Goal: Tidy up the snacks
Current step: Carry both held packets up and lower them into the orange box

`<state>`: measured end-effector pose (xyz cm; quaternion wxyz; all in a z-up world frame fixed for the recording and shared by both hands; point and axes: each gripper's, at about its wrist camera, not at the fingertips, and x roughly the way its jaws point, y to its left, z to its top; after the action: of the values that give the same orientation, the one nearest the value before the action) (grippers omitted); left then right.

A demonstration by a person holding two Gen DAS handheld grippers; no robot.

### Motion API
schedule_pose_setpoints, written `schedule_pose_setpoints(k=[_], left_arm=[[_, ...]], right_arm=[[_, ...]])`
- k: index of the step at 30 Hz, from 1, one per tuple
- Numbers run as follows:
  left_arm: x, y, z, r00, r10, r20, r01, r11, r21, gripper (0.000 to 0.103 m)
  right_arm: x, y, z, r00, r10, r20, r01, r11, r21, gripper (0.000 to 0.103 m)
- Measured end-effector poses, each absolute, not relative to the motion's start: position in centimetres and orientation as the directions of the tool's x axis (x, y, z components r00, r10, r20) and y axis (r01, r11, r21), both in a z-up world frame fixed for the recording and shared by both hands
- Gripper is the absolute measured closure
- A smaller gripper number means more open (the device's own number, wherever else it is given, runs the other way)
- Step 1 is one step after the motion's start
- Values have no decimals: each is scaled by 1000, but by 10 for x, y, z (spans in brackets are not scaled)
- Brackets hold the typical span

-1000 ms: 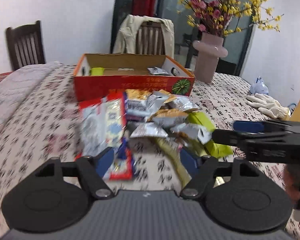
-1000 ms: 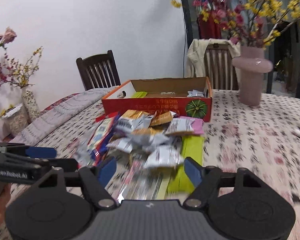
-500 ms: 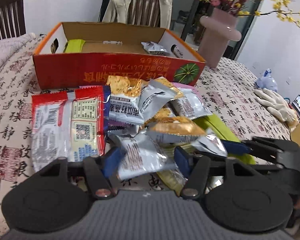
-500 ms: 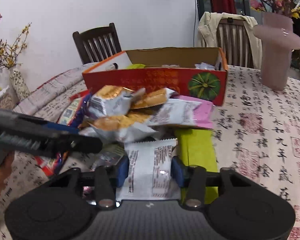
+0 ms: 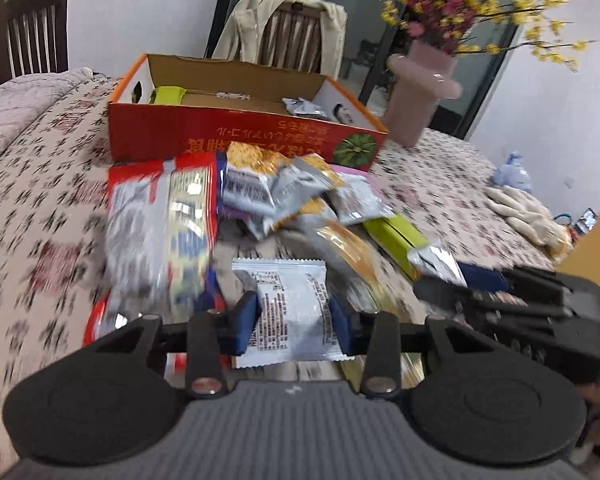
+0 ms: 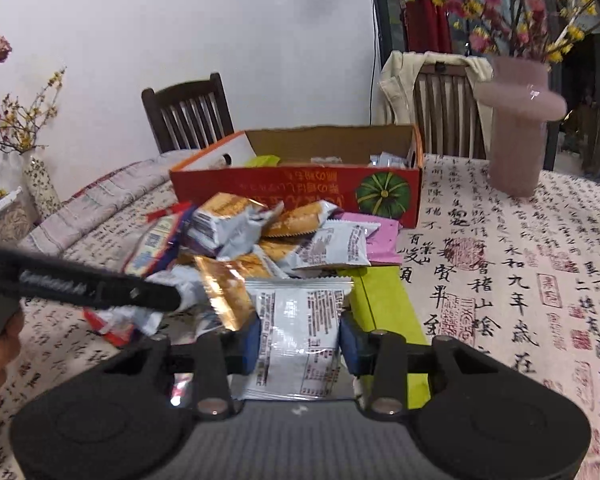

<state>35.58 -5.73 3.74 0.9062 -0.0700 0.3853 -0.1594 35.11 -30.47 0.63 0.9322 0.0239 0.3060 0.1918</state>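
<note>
A pile of snack packets [image 5: 292,196] lies on the table in front of an open red cardboard box [image 5: 240,136] that holds a few items. My left gripper [image 5: 294,312] has a silver snack packet [image 5: 288,292] between its blue pads. Its jaws are closing and pinch the packet's sides. In the right wrist view my right gripper [image 6: 300,340] is shut on another silver packet [image 6: 300,316], near a green box [image 6: 380,308]. The left gripper [image 6: 100,288] reaches into the pile from the left there. The red box [image 6: 300,188] stands behind the pile.
A pink vase [image 5: 420,96] with flowers stands right of the box. White gloves [image 5: 528,216] lie at the table's right edge. A large red and silver bag [image 5: 160,216] lies left of the pile. Chairs [image 6: 188,108] stand behind the table.
Both grippers moved forward and down into the pile. Each closed its jaws around a silver packet, the right one first, the left one just now.
</note>
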Motion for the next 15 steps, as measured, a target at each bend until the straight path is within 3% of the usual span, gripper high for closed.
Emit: schedule_pose_setpoints(k=[5,15], left_arm=[[285,-38,52,704,-366,-608,235,929,-288,63],[183,11,58,766,-306,-565,134,936,-326,63]], right_arm=[[302,-300,21,765,362,-533,-347,928,134,64],[192,-290,29,785,365,-500,-339,929,146,64]])
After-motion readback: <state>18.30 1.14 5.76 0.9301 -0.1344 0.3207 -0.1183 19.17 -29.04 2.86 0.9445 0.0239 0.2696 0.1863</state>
